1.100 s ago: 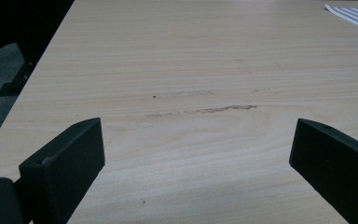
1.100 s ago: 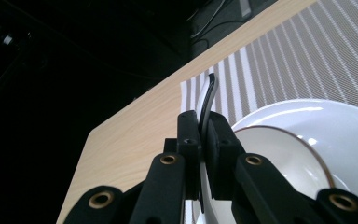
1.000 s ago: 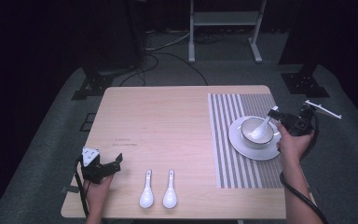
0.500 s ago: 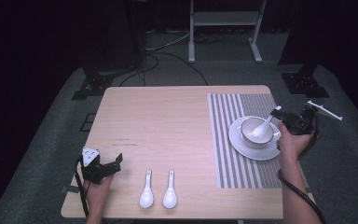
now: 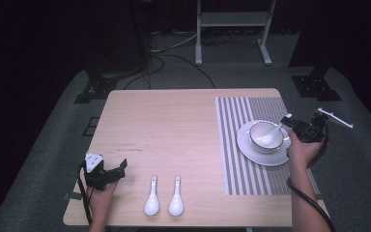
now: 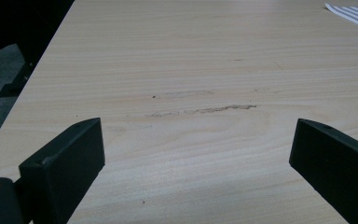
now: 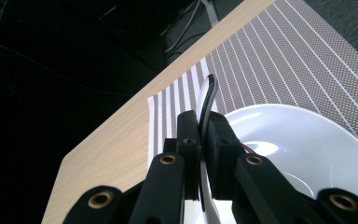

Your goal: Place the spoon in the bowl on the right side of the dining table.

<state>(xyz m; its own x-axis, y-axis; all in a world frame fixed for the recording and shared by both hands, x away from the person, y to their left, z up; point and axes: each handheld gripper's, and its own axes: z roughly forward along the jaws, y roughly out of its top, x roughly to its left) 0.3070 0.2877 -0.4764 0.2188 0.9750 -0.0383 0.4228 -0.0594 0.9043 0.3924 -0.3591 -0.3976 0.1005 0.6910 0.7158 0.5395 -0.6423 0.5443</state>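
A white bowl (image 5: 258, 131) stands on a white plate (image 5: 265, 157) on the striped placemat (image 5: 249, 111) at the table's right. A white spoon (image 5: 272, 136) leans in the bowl, scoop down. My right gripper (image 5: 290, 122) is shut on its handle at the bowl's right rim. In the right gripper view the jaws (image 7: 204, 126) pinch the spoon handle (image 7: 208, 95), which sticks up past them over the bowl (image 7: 303, 135). My left gripper (image 5: 118, 169) rests open at the table's front left. Its fingers (image 6: 70, 156) stand wide apart over bare wood.
Two more white spoons (image 5: 151, 198) (image 5: 176, 197) lie side by side near the table's front edge, right of the left gripper. The wooden table (image 5: 174, 125) has dark floor around it, with stand legs and cables behind.
Hardly anything differs. The right gripper keeps its hold on the spoon in the bowl and has shifted only slightly. The left gripper has stayed put.
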